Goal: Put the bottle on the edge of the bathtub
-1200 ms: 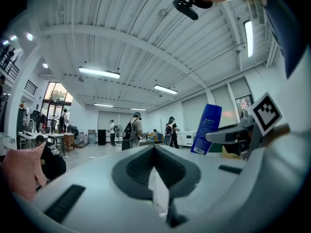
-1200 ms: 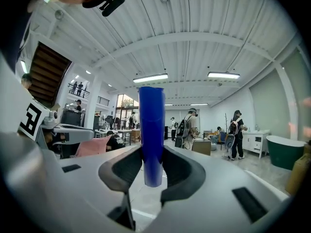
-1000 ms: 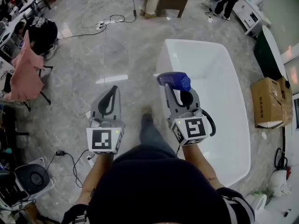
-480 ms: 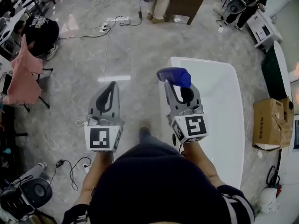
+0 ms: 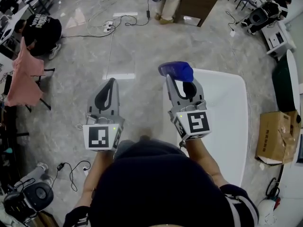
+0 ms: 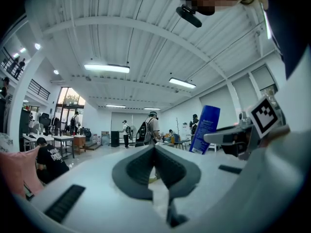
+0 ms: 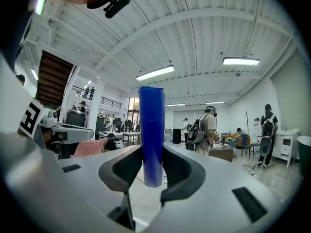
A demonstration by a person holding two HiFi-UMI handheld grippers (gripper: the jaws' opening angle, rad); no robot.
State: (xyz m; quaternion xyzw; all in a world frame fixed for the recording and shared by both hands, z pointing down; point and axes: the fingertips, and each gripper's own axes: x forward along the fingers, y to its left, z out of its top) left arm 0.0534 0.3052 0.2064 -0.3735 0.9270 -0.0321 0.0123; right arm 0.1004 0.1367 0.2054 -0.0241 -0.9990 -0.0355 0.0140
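A blue bottle (image 5: 176,71) lies crosswise at the tips of my right gripper (image 5: 182,82), which is shut on it. In the right gripper view the bottle (image 7: 151,135) stands upright between the two jaws, pressed from both sides. The bottle hangs over the far left corner of the white bathtub (image 5: 226,122), above its rim. My left gripper (image 5: 109,82) is held over the grey floor left of the tub, shut and with nothing in it. In the left gripper view its jaws meet at the tips (image 6: 154,147), and the bottle (image 6: 204,128) shows off to the right.
A cardboard box (image 5: 273,136) stands right of the tub. Cables and a power strip (image 5: 111,24) lie on the floor ahead. A person in black (image 5: 41,29) sits at the far left by a pink-draped chair (image 5: 21,74). A brown cabinet (image 5: 195,2) stands beyond the tub.
The bottle and both grippers now sit nearer the tub's far end: the bottle was over the left rim, now over the far left corner. The grip is unchanged.
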